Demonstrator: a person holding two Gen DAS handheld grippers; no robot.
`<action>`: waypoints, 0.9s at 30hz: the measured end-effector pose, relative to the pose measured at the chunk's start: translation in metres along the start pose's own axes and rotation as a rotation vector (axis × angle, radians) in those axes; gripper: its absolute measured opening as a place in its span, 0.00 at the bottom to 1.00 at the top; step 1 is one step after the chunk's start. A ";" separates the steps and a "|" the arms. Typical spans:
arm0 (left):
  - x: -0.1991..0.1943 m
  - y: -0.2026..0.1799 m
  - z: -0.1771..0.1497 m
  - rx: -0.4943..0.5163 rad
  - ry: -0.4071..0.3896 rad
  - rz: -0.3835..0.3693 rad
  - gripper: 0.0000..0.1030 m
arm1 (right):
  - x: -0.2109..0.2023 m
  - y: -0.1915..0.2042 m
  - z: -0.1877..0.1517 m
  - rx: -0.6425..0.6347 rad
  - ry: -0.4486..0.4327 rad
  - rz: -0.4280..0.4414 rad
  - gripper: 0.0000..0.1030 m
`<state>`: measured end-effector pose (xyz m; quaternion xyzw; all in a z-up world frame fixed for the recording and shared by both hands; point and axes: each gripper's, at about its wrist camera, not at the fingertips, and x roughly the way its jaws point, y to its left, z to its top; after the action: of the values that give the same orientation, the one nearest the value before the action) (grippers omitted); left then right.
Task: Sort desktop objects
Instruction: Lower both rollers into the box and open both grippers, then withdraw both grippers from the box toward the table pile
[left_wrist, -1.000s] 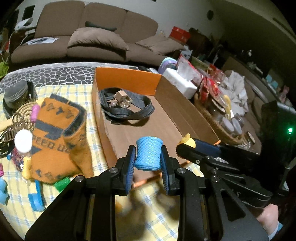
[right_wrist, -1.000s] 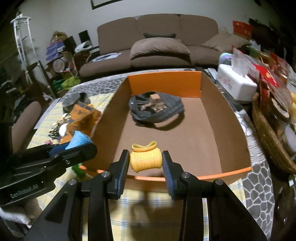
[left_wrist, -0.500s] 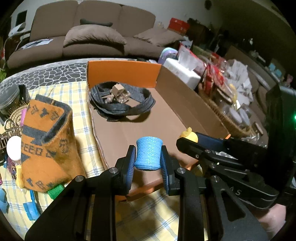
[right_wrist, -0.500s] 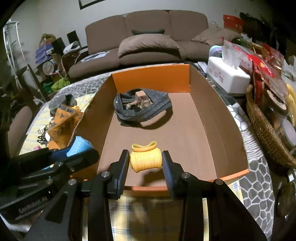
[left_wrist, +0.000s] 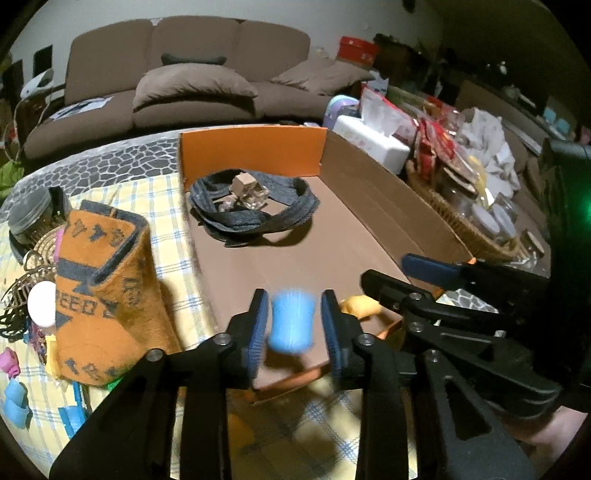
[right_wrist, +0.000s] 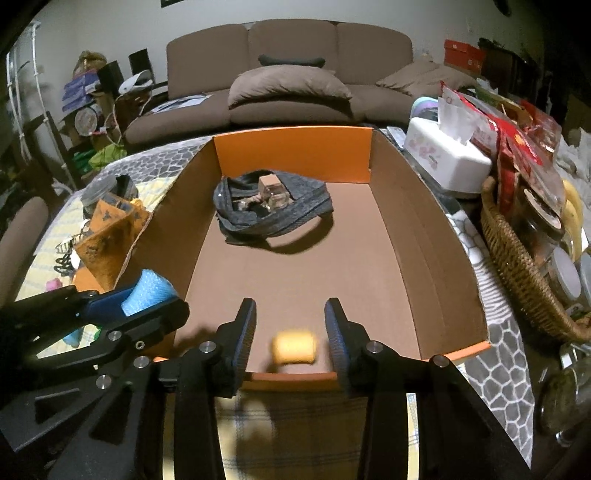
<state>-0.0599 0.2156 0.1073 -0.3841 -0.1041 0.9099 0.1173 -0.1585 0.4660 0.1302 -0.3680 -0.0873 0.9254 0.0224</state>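
Blue roll (left_wrist: 291, 320) and yellow roll (right_wrist: 294, 347) blur loose between just-spreading jaws of left claw (left_wrist: 291, 325) and right claw (right_wrist: 290, 332), both over cardboard box (right_wrist: 424, 236) near end: released to drop in.

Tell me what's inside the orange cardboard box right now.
Inside the cardboard box, a dark fabric band coils around a clear glass bottle. A blurred yellow roll is near the front wall. Anything under the band is hidden.

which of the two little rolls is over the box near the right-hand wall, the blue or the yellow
The yellow roll, loose between the right gripper fingers, which have just been opening. The blue roll sits at the left gripper, by the box's left wall.
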 end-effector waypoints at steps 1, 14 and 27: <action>0.000 0.001 0.000 -0.007 -0.002 -0.009 0.31 | 0.000 -0.002 0.000 0.004 0.000 -0.007 0.47; -0.023 0.002 0.005 -0.010 -0.081 0.015 0.74 | -0.007 -0.020 0.001 0.053 -0.040 -0.043 0.83; -0.066 0.018 0.007 -0.020 -0.178 0.037 1.00 | -0.023 -0.011 0.010 0.023 -0.122 -0.033 0.99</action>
<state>-0.0229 0.1789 0.1512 -0.3048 -0.1158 0.9413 0.0870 -0.1486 0.4731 0.1553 -0.3091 -0.0837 0.9466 0.0366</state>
